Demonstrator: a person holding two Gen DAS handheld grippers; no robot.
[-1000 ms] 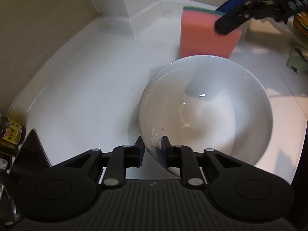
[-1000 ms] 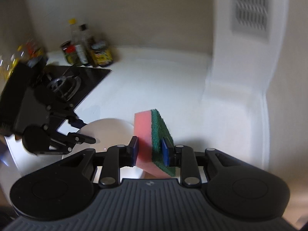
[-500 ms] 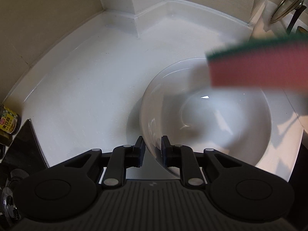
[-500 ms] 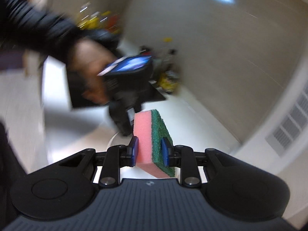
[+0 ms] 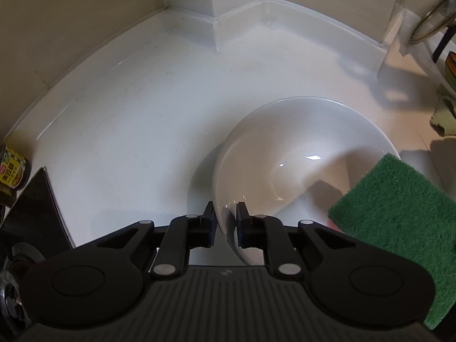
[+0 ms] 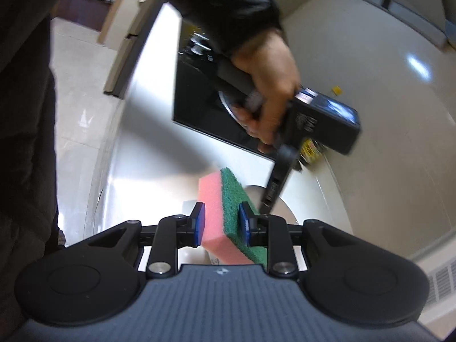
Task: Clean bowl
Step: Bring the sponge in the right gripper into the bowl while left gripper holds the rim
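A white bowl stands on the white counter. My left gripper is shut on the bowl's near rim, one finger outside and one inside. My right gripper is shut on a pink sponge with a green scrub side. In the left wrist view the sponge's green face hangs over the bowl's right rim, at the lower right. In the right wrist view a part of the bowl shows behind the sponge, with the left gripper's body and the hand holding it above.
A black stove top and a yellow-labelled jar lie at the left. A wall corner post stands at the back. A wire rack and a green cloth are at the right. The counter's front edge shows in the right wrist view.
The right gripper has swung the sponge from behind the bowl, across it, down to the bowl's right rim, green face towards the left camera. The left gripper still holds the bowl's rim.
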